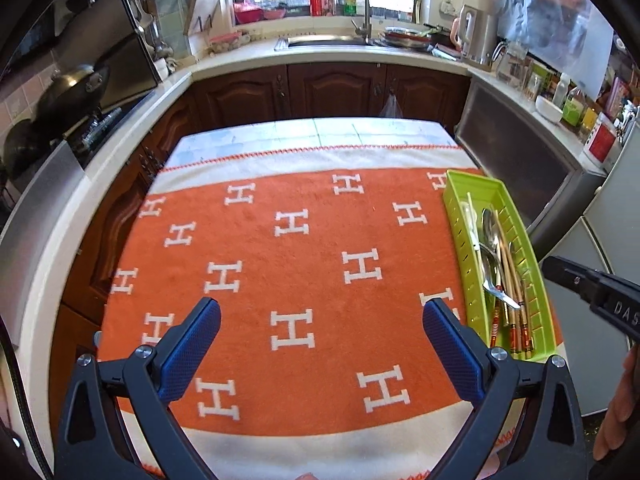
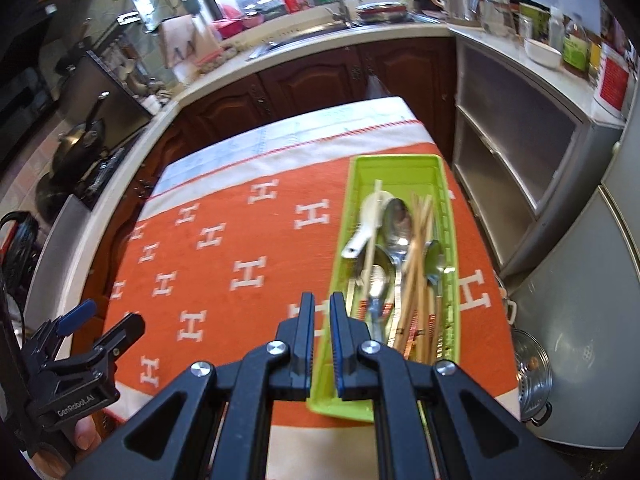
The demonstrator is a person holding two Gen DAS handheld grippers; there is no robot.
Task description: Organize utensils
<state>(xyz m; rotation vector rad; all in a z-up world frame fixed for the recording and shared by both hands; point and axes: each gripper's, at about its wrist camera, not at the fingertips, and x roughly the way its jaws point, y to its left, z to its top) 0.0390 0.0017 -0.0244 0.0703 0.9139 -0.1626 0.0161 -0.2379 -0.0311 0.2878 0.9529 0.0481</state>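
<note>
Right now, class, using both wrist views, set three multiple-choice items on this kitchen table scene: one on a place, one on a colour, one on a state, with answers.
1. Where do the utensils lie?
A. In the tray
B. On the bare cloth
C. In the sink

2. What colour is the tray?
A. Blue
B. Green
C. White

3. How do the left tongs stand?
A. Shut on a spoon
B. Shut, empty
C. Open, empty

Answers: 1 A, spoons and chopsticks sit inside the tray's walls. 2 B, its rim is lime green against the orange cloth. 3 C, the blue pads stand wide apart with only cloth between.
</note>
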